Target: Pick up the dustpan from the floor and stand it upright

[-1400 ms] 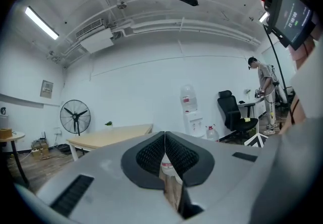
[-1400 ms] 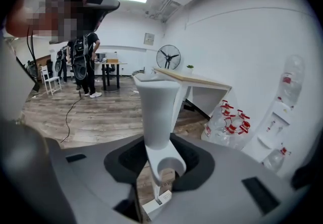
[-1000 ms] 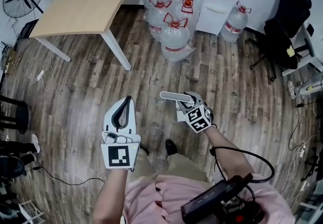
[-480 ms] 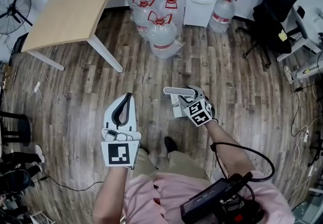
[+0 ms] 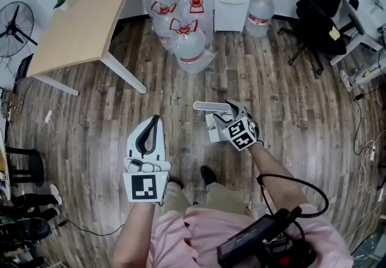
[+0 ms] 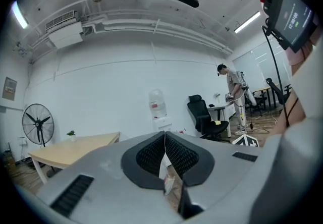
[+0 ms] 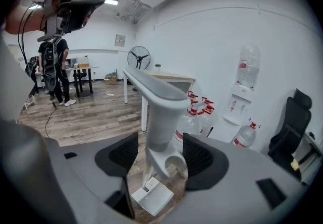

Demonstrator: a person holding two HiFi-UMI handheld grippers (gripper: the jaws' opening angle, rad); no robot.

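Currently right tool [image 7: 160, 160] clamps the dustpan handle [image 7: 161, 109]; left tool [image 6: 165, 155] is closed.

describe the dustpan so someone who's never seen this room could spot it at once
Over the wooden floor, look nearer the person than the cluster of water jugs, to the right gripper. Its jaws are closed on the dustpan: a pale grey long handle with a small flat pan at its foot, the only thing either gripper holds.

Lower part of dustpan [image 5: 208, 105] hidden behind right tool [image 5: 225, 114]; fan [image 5: 12, 26] cut by left edge.
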